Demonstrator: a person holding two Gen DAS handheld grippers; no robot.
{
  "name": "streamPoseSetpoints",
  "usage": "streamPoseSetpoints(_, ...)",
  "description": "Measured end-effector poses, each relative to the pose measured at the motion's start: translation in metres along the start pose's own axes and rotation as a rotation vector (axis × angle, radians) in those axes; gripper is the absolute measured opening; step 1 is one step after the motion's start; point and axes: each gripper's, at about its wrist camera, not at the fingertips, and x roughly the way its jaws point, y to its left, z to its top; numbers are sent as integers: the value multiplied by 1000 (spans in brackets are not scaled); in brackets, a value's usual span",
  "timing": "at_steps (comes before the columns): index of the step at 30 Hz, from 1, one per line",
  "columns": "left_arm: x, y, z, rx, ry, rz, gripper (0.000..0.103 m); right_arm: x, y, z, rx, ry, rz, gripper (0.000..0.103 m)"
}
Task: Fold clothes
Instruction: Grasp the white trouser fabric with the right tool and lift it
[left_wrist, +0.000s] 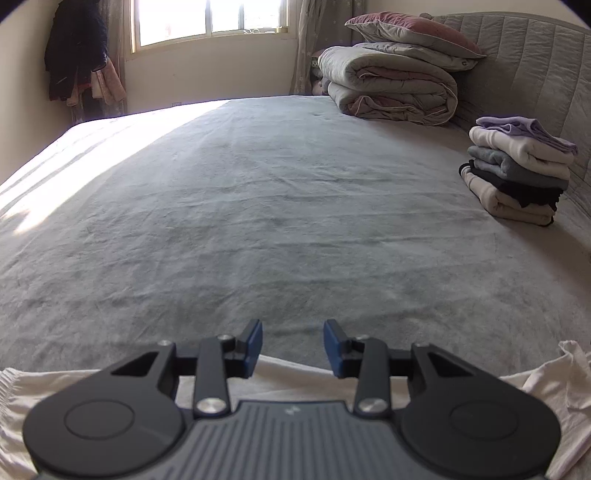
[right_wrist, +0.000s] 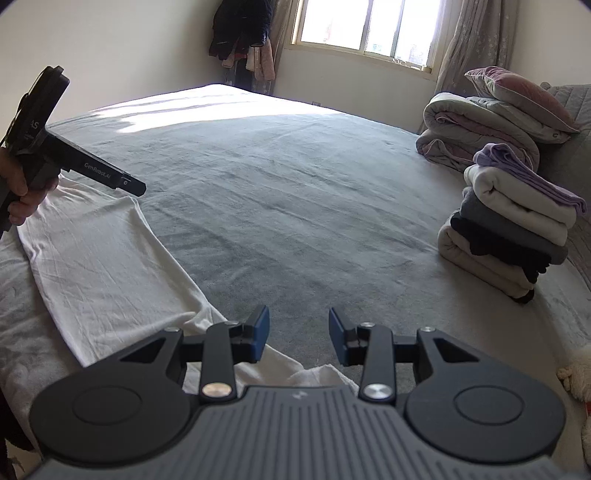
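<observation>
A white garment (right_wrist: 103, 258) lies spread flat along the near edge of the grey bed (left_wrist: 258, 203). Its upper edge shows just under my left gripper (left_wrist: 293, 343), which stands open above it with nothing between its blue pads. My right gripper (right_wrist: 299, 332) is open too, with only bed sheet showing in the gap and the end of the white garment (left_wrist: 295, 376) beneath its body. In the right wrist view a hand holds the left gripper (right_wrist: 129, 184) over the garment's far end.
A stack of folded clothes (left_wrist: 517, 173) (right_wrist: 513, 221) sits at the right by the padded headboard (left_wrist: 535, 55). Behind it lie rolled duvets and a pillow (left_wrist: 391, 85). Dark clothes hang by the window (left_wrist: 77, 55). A pale plush item (right_wrist: 576, 369) lies at the right edge.
</observation>
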Motion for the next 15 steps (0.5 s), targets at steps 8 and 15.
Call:
streamPoseSetpoints(8,-28,-52,-13,0,39,-77,38,-25,-16,-21,52,20,22,40)
streamPoseSetpoints(15,-37,-99,-35,0,83,-162,38,-24,-18,-43,96,22,155,40)
